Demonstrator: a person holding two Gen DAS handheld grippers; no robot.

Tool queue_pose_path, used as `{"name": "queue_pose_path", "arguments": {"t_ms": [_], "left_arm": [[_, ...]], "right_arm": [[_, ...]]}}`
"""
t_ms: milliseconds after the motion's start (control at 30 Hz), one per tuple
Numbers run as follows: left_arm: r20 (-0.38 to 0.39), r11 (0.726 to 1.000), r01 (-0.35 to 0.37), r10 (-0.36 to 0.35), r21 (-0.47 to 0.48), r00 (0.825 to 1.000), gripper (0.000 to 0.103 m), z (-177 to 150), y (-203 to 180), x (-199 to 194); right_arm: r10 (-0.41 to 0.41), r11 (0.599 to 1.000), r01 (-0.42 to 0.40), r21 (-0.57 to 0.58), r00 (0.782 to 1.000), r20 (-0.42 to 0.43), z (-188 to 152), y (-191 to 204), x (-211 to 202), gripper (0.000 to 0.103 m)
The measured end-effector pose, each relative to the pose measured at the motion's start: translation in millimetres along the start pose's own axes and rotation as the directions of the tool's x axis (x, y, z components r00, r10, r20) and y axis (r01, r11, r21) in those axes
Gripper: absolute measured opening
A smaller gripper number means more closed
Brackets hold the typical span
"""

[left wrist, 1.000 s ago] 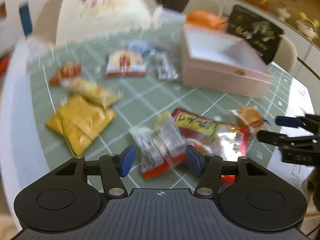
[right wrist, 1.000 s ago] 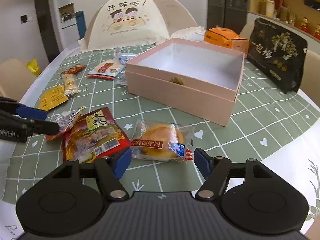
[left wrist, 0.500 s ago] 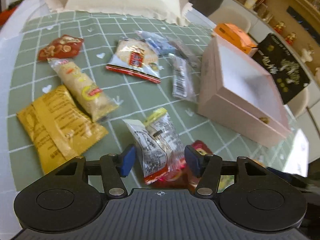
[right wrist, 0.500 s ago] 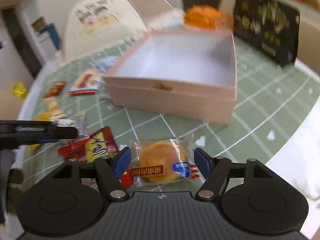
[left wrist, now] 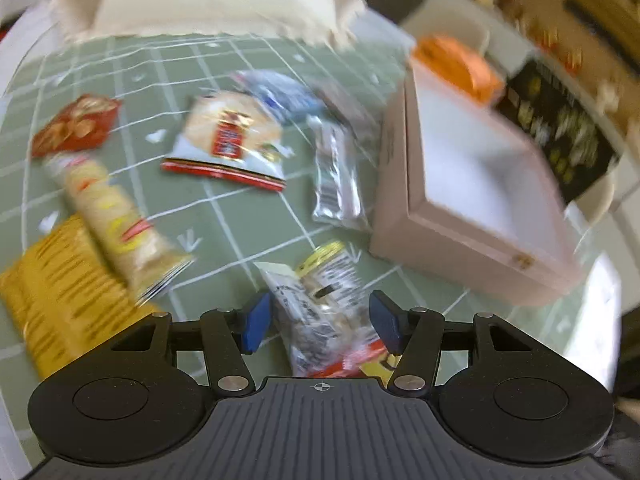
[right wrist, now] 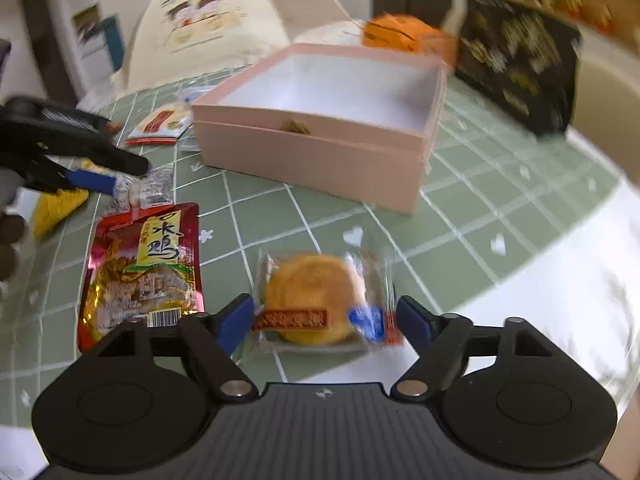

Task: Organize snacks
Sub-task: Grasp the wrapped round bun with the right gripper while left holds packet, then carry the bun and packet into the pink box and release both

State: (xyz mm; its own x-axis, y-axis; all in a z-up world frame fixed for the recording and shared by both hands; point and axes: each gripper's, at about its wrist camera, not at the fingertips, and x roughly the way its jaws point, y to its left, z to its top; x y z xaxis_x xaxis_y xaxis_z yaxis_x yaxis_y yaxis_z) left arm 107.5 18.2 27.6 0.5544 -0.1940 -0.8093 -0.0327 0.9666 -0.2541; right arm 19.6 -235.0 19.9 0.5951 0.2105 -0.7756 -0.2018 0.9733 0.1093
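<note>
An open, empty pink box (right wrist: 320,128) stands on the green grid tablecloth; it also shows in the left wrist view (left wrist: 472,200). My left gripper (left wrist: 322,322) is open, its jaws on either side of a clear printed snack packet (left wrist: 320,304). My right gripper (right wrist: 326,320) is open around a wrapped round yellow cake (right wrist: 316,298). A red foil chicken pouch (right wrist: 140,272) lies left of the cake. The left gripper also shows in the right wrist view (right wrist: 100,180), at that clear packet (right wrist: 148,192).
Loose snacks lie left of the box: a yellow packet (left wrist: 60,300), a long biscuit pack (left wrist: 116,224), a red packet (left wrist: 76,124), a white-and-red bag (left wrist: 228,140), a silver packet (left wrist: 336,176). A black bag (right wrist: 516,64), orange box (right wrist: 404,34) and cream food cover (right wrist: 200,28) stand behind.
My left gripper has moved forward over the clear packet, which now sits deeper between its jaws. My right gripper has closed in on the cake. Both stay open.
</note>
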Motion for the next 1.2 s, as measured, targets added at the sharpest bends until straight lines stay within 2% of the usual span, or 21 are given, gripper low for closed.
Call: {"name": "queue_pose_path", "arguments": {"t_ms": [67, 200, 267, 333, 400, 500, 600, 700, 800, 867, 900, 967, 1000, 1033, 1067, 1100, 1167, 1200], "left_arm": [[0.038, 0.995, -0.047, 0.043, 0.086, 0.998, 0.065, -2, -10, 6], [0.058, 0.99, -0.045, 0.038, 0.136, 0.998, 0.063, -5, -12, 6], [0.05, 0.987, -0.021, 0.013, 0.158, 0.999, 0.06, -9, -12, 3], [0.049, 0.982, 0.002, -0.012, 0.187, 0.999, 0.053, -17, -12, -5], [0.052, 0.978, 0.035, -0.046, 0.205, 0.998, 0.05, -31, -9, -17], [0.078, 0.968, 0.07, -0.091, 0.241, 0.993, 0.047, -47, -11, -39], [0.123, 0.954, 0.094, -0.133, 0.284, 0.983, 0.045, -53, -19, -64], [0.183, 0.95, 0.176, -0.226, 0.256, 0.957, 0.045, -37, -26, -90], [0.263, 0.933, 0.247, -0.315, 0.263, 0.912, 0.045, 9, -49, -104], [0.296, 0.916, 0.313, -0.38, 0.251, 0.876, 0.047, 51, -65, -99], [0.281, 0.899, 0.381, -0.431, 0.215, 0.858, 0.047, 71, -69, -88], [0.15, 0.846, 0.528, -0.533, 0.072, 0.833, 0.049, 108, -67, -45], [0.126, 0.851, 0.526, -0.521, -0.003, 0.844, 0.047, 117, -60, -26], [0.149, 0.884, 0.466, -0.457, -0.031, 0.877, 0.046, 119, -54, -19], [0.177, 0.91, 0.415, -0.405, -0.02, 0.897, 0.046, 118, -48, -19], [0.198, 0.917, 0.4, -0.392, -0.002, 0.898, 0.046, 114, -41, -21], [0.215, 0.905, 0.425, -0.414, -0.01, 0.885, 0.046, 99, -21, -24], [0.212, 0.908, 0.419, -0.406, -0.02, 0.889, 0.046, 91, -12, -24]], "right_arm": [[0.0, 1.0, -0.001, 0.02, 0.999, 0.042, -8, 0, -1, 0.085], [-0.068, 0.996, 0.072, -0.056, 0.996, 0.057, -12, 15, 3, 0.086], [-0.065, 0.996, 0.068, -0.059, 0.997, 0.048, -7, 15, 4, 0.081], [-0.055, 0.996, 0.057, -0.069, 0.998, 0.03, 0, 13, -1, 0.064], [-0.051, 0.993, 0.055, -0.1, 0.998, 0.038, 5, 11, -13, 0.06], [-0.025, 0.994, 0.032, -0.108, 0.998, 0.065, 8, 0, -38, 0.059], [-0.003, 0.998, 0.009, -0.063, 0.996, 0.09, 10, -15, -61, 0.059], [0.002, 1.0, 0.0, -0.013, 0.991, 0.13, 13, -28, -84, 0.059], [-0.003, 1.0, 0.0, 0.018, 0.985, 0.171, 20, -37, -100, 0.059], [-0.012, 1.0, 0.009, 0.019, 0.981, 0.194, 28, -38, -106, 0.059], [-0.022, 1.0, 0.019, 0.016, 0.979, 0.203, 33, -37, -107, 0.059], [-0.041, 0.999, 0.041, 0.006, 0.976, 0.215, 45, -33, -108, 0.059], [-0.047, 0.999, 0.048, 0.001, 0.975, 0.216, 50, -31, -108, 0.059], [-0.055, 0.998, 0.058, -0.01, 0.975, 0.215, 57, -28, -108, 0.059], [-0.061, 0.997, 0.068, -0.025, 0.975, 0.215, 62, -25, -109, 0.059], [-0.066, 0.996, 0.078, -0.047, 0.973, 0.219, 67, -22, -109, 0.059], [-0.072, 0.99, 0.097, -0.098, 0.969, 0.236, 80, -14, -108, 0.059], [-0.072, 0.988, 0.103, -0.116, 0.968, 0.242, 89, -11, -104, 0.059]]}}
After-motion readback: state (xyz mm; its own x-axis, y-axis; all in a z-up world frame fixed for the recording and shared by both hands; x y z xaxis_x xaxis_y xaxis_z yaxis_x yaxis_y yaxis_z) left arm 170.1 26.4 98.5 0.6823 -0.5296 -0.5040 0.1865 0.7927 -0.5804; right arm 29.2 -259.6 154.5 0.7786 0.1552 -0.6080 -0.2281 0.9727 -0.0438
